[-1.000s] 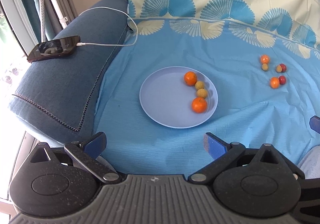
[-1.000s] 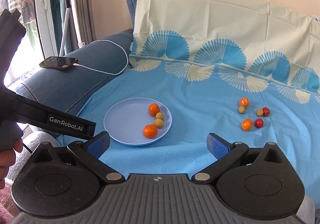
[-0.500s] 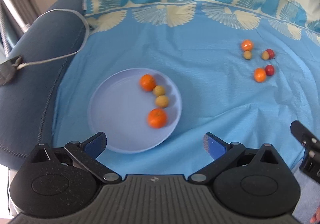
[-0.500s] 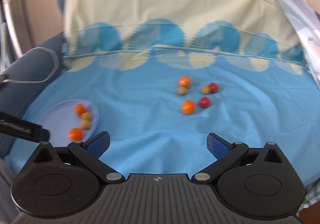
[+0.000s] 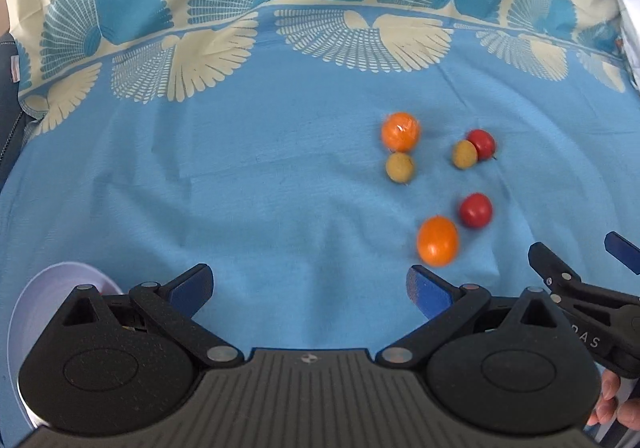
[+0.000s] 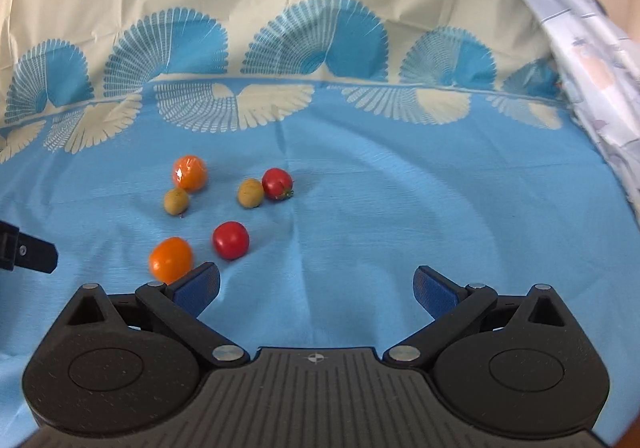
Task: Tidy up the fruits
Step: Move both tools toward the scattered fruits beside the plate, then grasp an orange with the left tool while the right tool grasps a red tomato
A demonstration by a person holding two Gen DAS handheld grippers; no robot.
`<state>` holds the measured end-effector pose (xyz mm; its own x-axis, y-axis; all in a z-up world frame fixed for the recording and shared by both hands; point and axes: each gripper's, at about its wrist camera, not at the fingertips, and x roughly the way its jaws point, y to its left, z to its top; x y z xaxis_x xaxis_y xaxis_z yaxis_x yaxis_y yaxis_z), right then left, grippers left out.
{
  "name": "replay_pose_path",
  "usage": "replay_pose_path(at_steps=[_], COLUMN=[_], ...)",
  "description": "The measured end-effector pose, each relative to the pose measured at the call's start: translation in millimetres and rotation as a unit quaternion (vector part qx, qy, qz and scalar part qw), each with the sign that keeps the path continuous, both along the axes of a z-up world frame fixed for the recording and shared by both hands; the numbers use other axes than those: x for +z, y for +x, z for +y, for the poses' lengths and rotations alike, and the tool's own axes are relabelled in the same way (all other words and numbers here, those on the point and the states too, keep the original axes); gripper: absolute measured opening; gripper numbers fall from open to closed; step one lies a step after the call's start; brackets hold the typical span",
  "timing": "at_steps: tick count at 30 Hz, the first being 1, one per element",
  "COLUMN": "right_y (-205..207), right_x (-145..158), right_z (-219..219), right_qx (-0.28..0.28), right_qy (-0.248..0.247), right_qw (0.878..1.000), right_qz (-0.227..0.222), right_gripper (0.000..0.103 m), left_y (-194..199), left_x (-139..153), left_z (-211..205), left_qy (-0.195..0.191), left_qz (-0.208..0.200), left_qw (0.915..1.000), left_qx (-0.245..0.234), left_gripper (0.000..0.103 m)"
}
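Several small fruits lie loose on the blue cloth. In the left wrist view there is a near orange [image 5: 437, 241], a red tomato [image 5: 475, 209], a far orange [image 5: 400, 131], two yellow-green fruits [image 5: 399, 167] and a second tomato [image 5: 482, 143]. The same group shows in the right wrist view: near orange [image 6: 171, 258], tomato [image 6: 230, 240]. My left gripper [image 5: 308, 286] is open and empty, its right finger just short of the near orange. My right gripper [image 6: 316, 288] is open and empty, its left finger beside the near orange. The pale blue plate [image 5: 28, 296] shows only as a rim at the lower left.
The patterned blue and cream cloth [image 5: 280, 167] covers the seat and runs up the backrest. A light printed fabric [image 6: 592, 67] hangs at the far right. The right gripper also shows at the right edge of the left wrist view [image 5: 580, 288].
Both grippers have swung right from the plate toward the loose fruits, which are now closer and larger. The plate has slid to the lower left edge. Both stay open.
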<state>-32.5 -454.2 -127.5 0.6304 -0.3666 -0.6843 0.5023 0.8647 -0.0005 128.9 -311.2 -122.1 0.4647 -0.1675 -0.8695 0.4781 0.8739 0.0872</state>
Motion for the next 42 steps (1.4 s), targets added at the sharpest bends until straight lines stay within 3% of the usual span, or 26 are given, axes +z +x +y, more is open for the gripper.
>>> replay_pose_path(at_steps=[4, 8, 10, 13, 16, 23, 31, 33, 37, 42], right_y=[29, 56, 52, 29, 18, -7, 16, 20, 34, 33], right_x=[-13, -32, -43, -57, -60, -57, -55, -53, -56, -54], right_z=[-18, -28, -29, -31, -19, -19, -4, 2, 12, -12], right_qx=[-0.002, 0.009, 0.007, 0.018, 0.077, 0.111, 0.148, 0.178, 0.201, 0.137], right_qy=[0.013, 0.011, 0.013, 0.036, -0.021, -0.019, -0.036, -0.04, -0.071, -0.073], right_qw=[1.0, 1.0, 1.0, 0.999, 0.997, 0.994, 0.988, 0.983, 0.977, 0.988], right_qz=[0.0, 0.022, -0.003, -0.014, 0.003, 0.007, 0.006, 0.001, 0.002, 0.014], right_gripper=[0.102, 0.102, 0.102, 0.102, 0.102, 0.102, 0.102, 0.102, 0.102, 0.102], left_y=[13, 16, 7, -16, -38, -83, -121, -116, -85, -43], left_x=[-16, -44, -65, -77, -82, -76, -71, -65, -46, -49], left_z=[-8, -10, -6, 18, 29, 43, 50, 43, 24, -24], left_qy=[0.015, 0.014, 0.023, -0.028, -0.042, -0.035, -0.003, 0.007, -0.028, -0.043], left_qz=[-0.017, -0.004, 0.018, -0.021, -0.058, -0.074, -0.075, -0.07, -0.089, -0.073], left_qw=[0.9997, 0.9995, 0.9989, 0.999, 0.9972, 0.9965, 0.9937, 0.9921, 0.9917, 0.9896], left_qx=[-0.009, -0.027, -0.037, -0.026, -0.024, -0.017, -0.084, -0.104, -0.088, -0.116], left_gripper=[0.103, 0.103, 0.103, 0.103, 0.103, 0.103, 0.103, 0.103, 0.103, 0.103])
